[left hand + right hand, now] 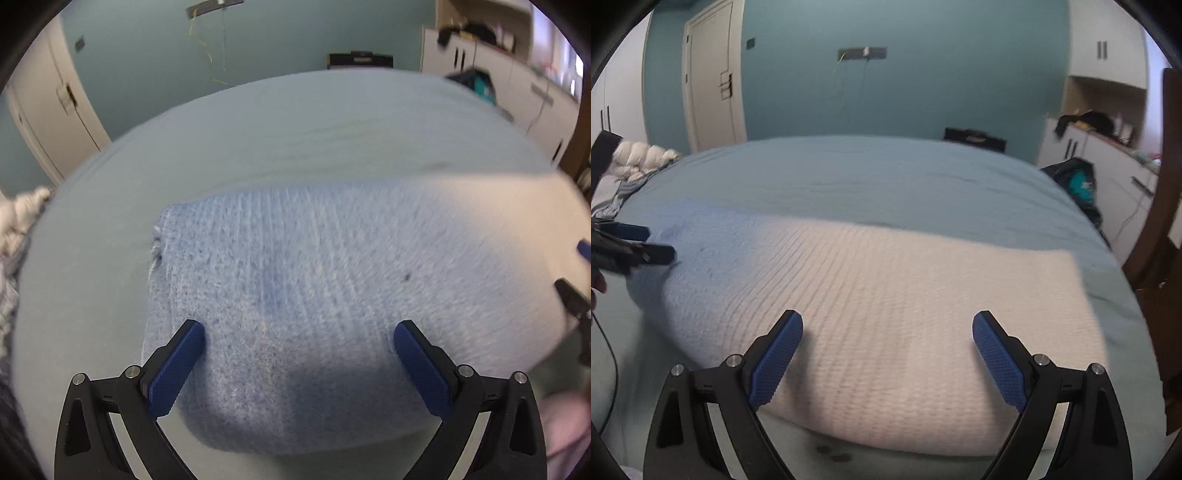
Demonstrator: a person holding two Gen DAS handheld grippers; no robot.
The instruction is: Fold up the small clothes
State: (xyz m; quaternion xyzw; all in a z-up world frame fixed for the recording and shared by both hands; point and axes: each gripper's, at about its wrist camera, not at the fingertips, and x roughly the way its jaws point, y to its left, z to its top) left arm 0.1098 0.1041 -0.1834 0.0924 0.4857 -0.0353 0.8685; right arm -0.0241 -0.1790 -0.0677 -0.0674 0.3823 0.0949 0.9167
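A folded knit garment (314,288), blue at its left end and fading to pinkish white at its right, lies flat on the bed; it also shows in the right wrist view (886,317). My left gripper (298,334) is open, its blue pads hovering over the garment's near left part. My right gripper (887,325) is open over the garment's near right part. The left gripper shows at the left edge of the right wrist view (639,243). Neither gripper holds anything.
The light blue bed sheet (868,177) spreads beyond the garment. A pile of clothes and white bedding (639,158) lies at the bed's left. A dark bag (1075,181) and white cabinets (1108,158) stand at the right. A door (713,74) is at the back left.
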